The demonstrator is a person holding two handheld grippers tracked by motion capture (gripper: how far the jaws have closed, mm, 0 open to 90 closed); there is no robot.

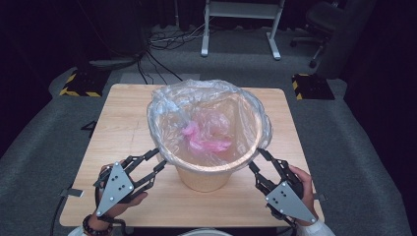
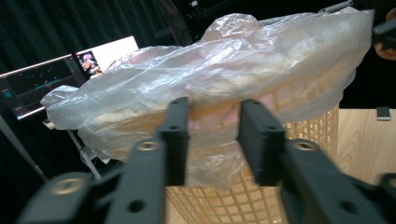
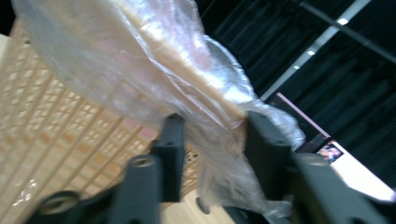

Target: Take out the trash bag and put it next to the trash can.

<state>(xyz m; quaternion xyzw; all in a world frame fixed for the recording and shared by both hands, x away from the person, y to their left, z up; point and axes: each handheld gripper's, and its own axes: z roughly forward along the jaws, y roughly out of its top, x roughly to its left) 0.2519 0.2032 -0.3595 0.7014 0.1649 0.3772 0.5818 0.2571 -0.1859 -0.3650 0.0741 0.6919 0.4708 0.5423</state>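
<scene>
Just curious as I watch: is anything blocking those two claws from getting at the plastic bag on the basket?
Nothing visible is. The left gripper and right gripper are both at the plastic bag's overhanging edge at the basket rim, jaws apart with film between them in both gripper views.

a lab or recording studio, not a home. black curtains (image 2: 42,28) hang all round, grey carpet (image 1: 39,147) covers the floor, and cables (image 1: 157,44) trail across it. a lone wooden table (image 1: 123,128) stands in the middle, with a white desk frame (image 1: 241,29), an office chair (image 1: 322,24) and hazard-striped blocks (image 1: 81,83) behind. a monitor (image 2: 65,74) glows at the side.
</scene>
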